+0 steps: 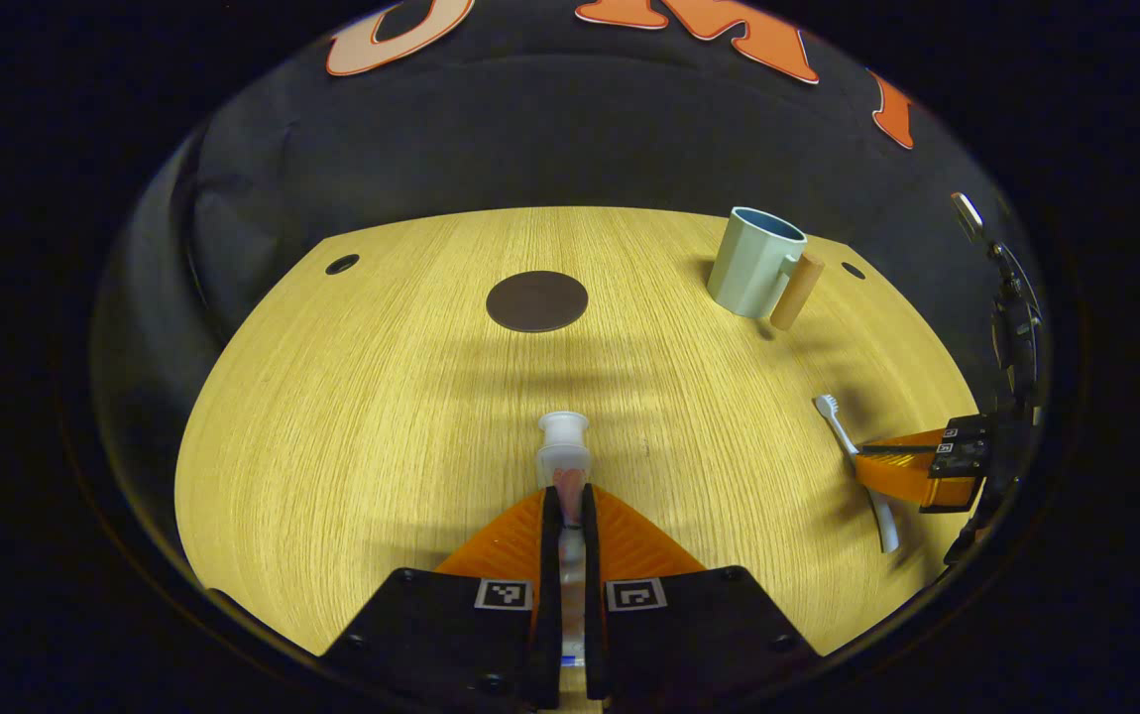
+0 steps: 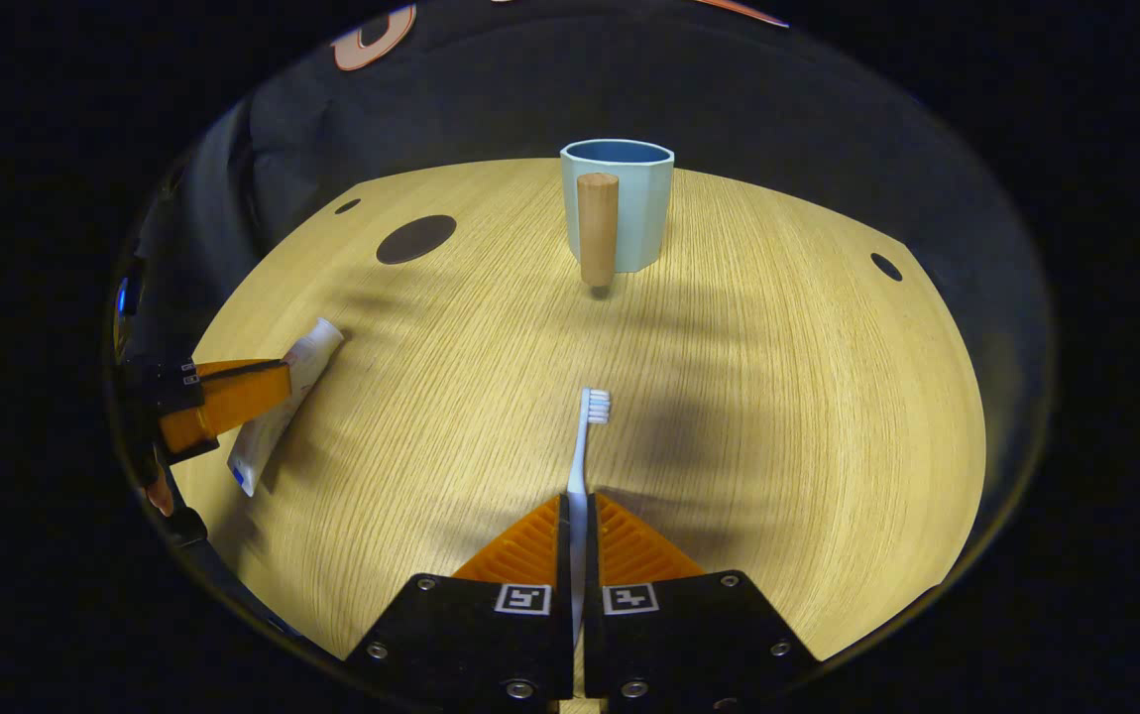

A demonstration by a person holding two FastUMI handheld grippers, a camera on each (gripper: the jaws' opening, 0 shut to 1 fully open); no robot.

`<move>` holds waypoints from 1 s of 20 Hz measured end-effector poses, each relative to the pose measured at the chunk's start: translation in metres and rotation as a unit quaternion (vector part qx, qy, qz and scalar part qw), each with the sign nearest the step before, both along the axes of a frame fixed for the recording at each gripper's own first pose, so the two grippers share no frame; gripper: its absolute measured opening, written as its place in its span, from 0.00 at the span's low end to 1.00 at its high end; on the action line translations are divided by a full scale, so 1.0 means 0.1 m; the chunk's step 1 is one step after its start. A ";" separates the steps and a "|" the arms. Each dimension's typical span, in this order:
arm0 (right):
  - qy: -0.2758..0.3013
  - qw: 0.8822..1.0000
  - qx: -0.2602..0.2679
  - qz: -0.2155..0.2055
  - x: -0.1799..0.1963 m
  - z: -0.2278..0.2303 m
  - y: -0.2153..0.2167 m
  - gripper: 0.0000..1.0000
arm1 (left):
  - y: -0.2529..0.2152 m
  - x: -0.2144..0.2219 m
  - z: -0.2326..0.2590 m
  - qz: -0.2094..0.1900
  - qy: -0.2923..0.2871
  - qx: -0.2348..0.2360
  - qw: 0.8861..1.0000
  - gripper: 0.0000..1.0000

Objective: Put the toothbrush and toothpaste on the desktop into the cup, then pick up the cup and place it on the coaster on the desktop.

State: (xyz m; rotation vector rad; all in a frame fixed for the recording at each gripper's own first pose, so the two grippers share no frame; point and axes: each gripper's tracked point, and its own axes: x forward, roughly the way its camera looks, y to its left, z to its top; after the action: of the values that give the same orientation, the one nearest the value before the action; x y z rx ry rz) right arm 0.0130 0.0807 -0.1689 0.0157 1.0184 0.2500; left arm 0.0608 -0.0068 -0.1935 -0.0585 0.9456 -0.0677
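On desk, cup [image 2: 620, 203] upright; toothbrush [image 2: 585, 446], toothpaste [image 1: 564, 456] clamped outside.

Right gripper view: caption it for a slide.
Right gripper shut on toothbrush, cup ahead on desk.

Pale blue cup [image 2: 629, 203] with tan wooden handle [image 2: 598, 228]; white toothbrush [image 2: 582, 451]; white toothpaste [image 1: 564, 451]; dark brown coaster [image 1: 536, 300] at twelve o'clock; yellow wood-grain desk [image 2: 778, 397]; ribbed orange fingers [image 2: 530, 545] with black-and-white square markers.
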 end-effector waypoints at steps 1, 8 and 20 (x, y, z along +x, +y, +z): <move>-0.004 1.000 -0.001 0.000 0.01 0.02 -0.01 0.05 | -0.09 -0.04 0.05 0.001 -0.005 0.000 1.000 0.13; -0.059 0.998 0.008 0.002 0.12 0.11 0.01 0.05 | 0.25 -0.01 0.21 0.015 -0.042 0.007 0.999 0.13; -0.200 0.979 0.040 -0.020 0.54 0.74 -0.09 0.05 | 0.48 -0.12 0.44 0.027 -0.088 0.016 0.996 0.13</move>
State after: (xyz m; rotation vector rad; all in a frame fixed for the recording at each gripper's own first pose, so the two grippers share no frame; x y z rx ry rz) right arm 0.0671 0.0717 -0.0954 0.0570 0.6056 0.2459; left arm 0.0490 0.0413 -0.1497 -0.0479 0.7679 -0.0083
